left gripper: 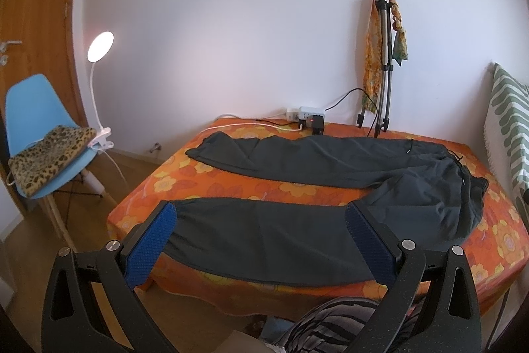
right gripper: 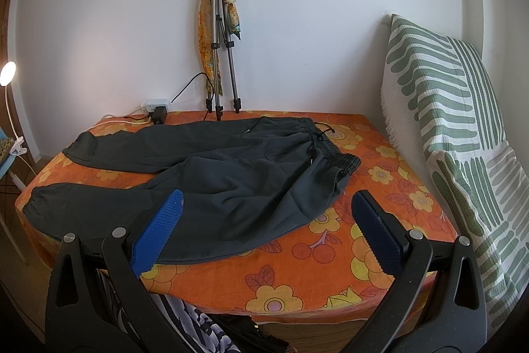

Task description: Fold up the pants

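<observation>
pre-fold: pants (right gripper: 231, 174) flat, legs splayed on the bed (right gripper: 380, 240)
left gripper (left gripper: 261, 240) and right gripper (right gripper: 267, 227) both wide open, empty; next: pinch near leg, lay it over far leg.

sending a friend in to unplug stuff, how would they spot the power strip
Start at the bed with the orange flowered cover and follow its far edge along the white wall. Left of the leaning tripod sits the power strip: the only white block there, with a black adapter plugged in.

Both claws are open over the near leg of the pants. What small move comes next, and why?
Probably lower the left claw and close it on the near leg. The dark pants lie spread and unfolded on the orange bedspread, legs apart, and neither the left nor the right claw holds cloth.
</observation>
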Demonstrator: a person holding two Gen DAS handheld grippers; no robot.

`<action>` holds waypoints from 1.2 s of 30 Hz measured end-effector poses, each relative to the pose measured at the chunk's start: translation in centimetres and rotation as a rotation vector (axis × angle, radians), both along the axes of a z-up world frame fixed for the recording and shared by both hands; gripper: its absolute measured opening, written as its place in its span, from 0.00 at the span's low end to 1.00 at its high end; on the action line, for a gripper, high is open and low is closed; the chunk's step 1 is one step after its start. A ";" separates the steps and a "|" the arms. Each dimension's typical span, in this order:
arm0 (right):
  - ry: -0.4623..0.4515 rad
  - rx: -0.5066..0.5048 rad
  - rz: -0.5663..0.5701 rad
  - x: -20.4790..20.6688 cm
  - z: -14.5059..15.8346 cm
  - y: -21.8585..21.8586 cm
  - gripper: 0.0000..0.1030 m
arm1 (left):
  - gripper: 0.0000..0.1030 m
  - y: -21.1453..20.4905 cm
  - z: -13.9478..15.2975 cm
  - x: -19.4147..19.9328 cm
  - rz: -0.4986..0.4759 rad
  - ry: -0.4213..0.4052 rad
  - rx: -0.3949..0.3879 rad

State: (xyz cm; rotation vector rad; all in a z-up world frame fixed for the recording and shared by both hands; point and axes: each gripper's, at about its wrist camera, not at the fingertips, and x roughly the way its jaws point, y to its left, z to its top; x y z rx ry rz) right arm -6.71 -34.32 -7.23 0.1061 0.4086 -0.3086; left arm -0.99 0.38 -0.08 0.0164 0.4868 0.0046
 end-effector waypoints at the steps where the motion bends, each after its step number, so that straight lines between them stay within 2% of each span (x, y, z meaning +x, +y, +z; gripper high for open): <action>1: 0.001 -0.001 -0.001 0.1 0.0 0.0 1.00 | 0.99 0.0 0.0 0.0 0.000 0.000 0.002; 14: -0.006 -0.006 -0.001 -0.3 0.4 0.2 1.00 | 0.99 1.4 -0.2 -0.3 0.021 -0.008 0.017; 30: -0.030 -0.047 0.089 1.1 1.5 0.9 1.00 | 0.98 8.1 -1.1 -0.2 0.118 0.050 -0.013; 31: -0.031 -0.046 0.097 1.2 1.5 0.9 1.00 | 0.97 8.7 -1.1 -0.1 0.125 0.054 -0.015; 36: -0.036 -0.035 0.142 2.3 2.1 0.6 0.98 | 0.77 11.2 -1.3 0.7 0.125 0.080 -0.047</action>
